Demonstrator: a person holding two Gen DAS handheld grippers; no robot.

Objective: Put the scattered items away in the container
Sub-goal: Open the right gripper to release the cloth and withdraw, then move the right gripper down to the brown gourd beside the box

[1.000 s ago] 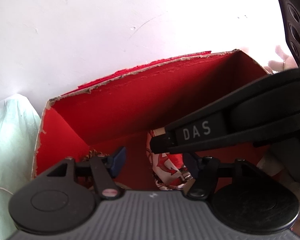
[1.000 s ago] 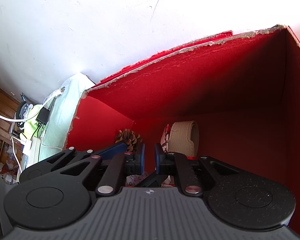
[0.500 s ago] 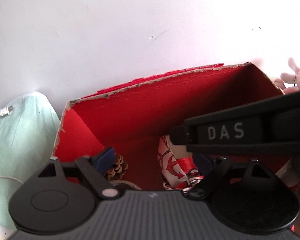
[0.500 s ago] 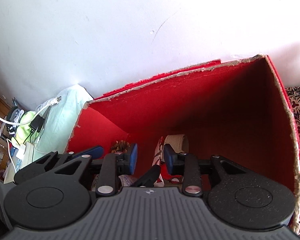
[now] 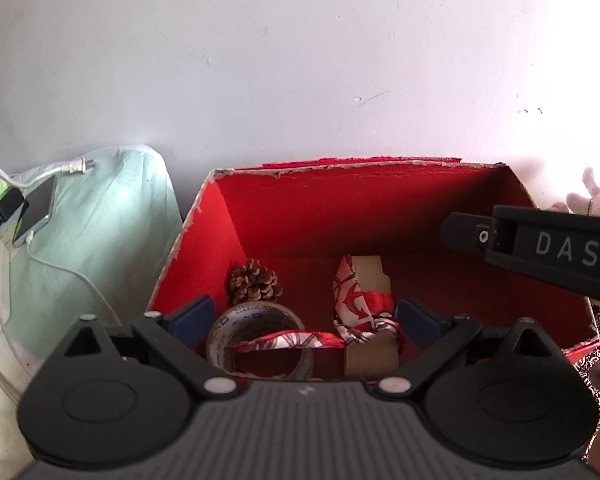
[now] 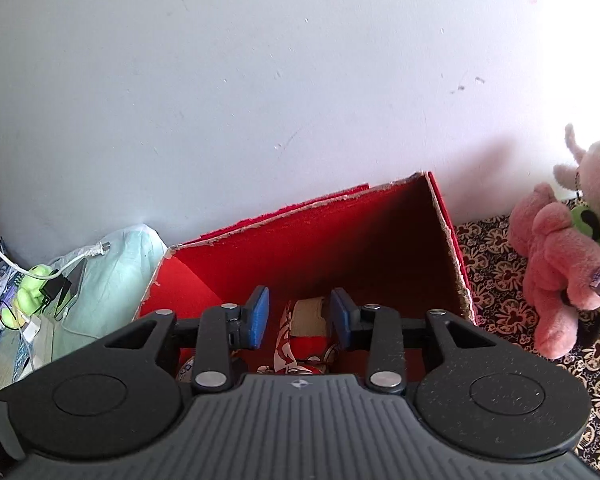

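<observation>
Red box [image 5: 380,208] against wall, open top; inside: one pine cone [image 5: 254,281], one tape roll [image 5: 256,340], one red-white scarf [image 5: 356,304], two cardboard pieces [image 5: 370,276]; left gripper [image 5: 302,314] opening wide, right gripper [image 6: 298,314] opening, both over box, nothing grasped

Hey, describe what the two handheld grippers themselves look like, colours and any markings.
Both the left gripper and the right gripper are matte black plastic with a ribbed grey body, round black discs either side, silver pivot screws and blue pads on the jaws. The right gripper's side, seen from the left wrist, carries white letters "DAS".
</observation>
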